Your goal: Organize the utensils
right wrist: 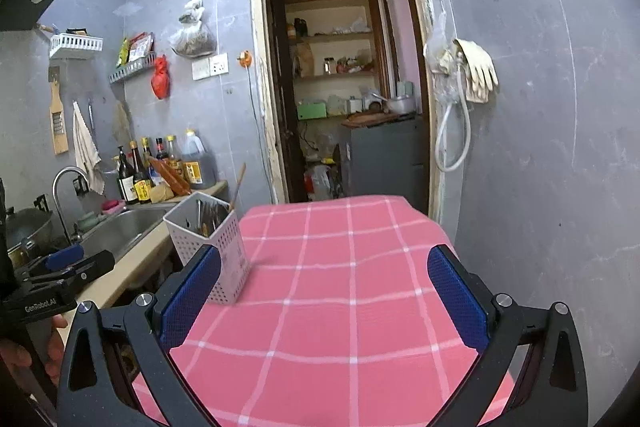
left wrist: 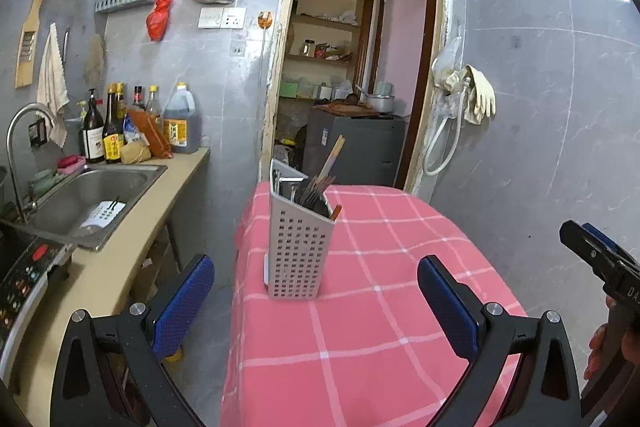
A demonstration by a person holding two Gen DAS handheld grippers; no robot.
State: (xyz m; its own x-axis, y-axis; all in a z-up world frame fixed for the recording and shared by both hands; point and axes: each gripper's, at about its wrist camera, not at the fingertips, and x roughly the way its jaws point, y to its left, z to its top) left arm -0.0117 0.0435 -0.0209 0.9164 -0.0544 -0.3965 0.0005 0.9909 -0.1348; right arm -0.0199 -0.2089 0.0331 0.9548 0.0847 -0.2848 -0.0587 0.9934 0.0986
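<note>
A white perforated utensil holder [left wrist: 298,251] stands on the pink checked tablecloth [left wrist: 380,307], with chopsticks [left wrist: 320,187] and other utensils upright in it. My left gripper [left wrist: 316,303] is open and empty, just in front of the holder. In the right wrist view the holder [right wrist: 216,247] stands at the table's left edge, partly behind my left finger. My right gripper [right wrist: 324,299] is open and empty above the tablecloth [right wrist: 340,287]. The right gripper also shows at the right edge of the left wrist view [left wrist: 600,259], and the left gripper at the left edge of the right wrist view [right wrist: 64,267].
A counter with a steel sink [left wrist: 92,195], tap [left wrist: 20,147] and bottles [left wrist: 136,123] runs along the left. A stove panel [left wrist: 24,271] sits at near left. A doorway [left wrist: 352,67] with shelves lies behind the table. Gloves and a hose [left wrist: 468,95] hang on the right wall.
</note>
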